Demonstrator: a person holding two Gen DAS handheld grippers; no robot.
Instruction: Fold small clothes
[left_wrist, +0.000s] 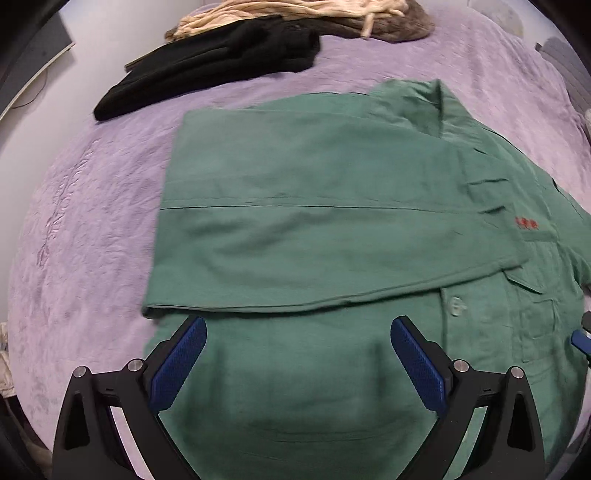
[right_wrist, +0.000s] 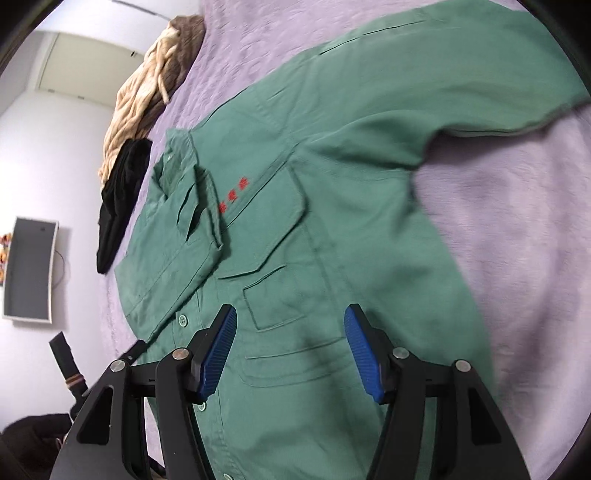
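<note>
Purple bedspread (left_wrist: 92, 221), green shirt (left_wrist: 295, 221), both grippers agape.

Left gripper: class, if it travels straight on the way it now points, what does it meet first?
Probably the green shirt: the open left gripper points at its folded-over sleeve edge just ahead, though depth is unclear.

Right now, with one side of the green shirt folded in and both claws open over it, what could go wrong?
1. The folded-in sleeve lies loose; dragging the left claw across the green shirt could undo it.
2. The other sleeve is still spread on the purple blanket, so a careless fold may end lopsided.
3. The right claw could snag the pocket flap.
</note>
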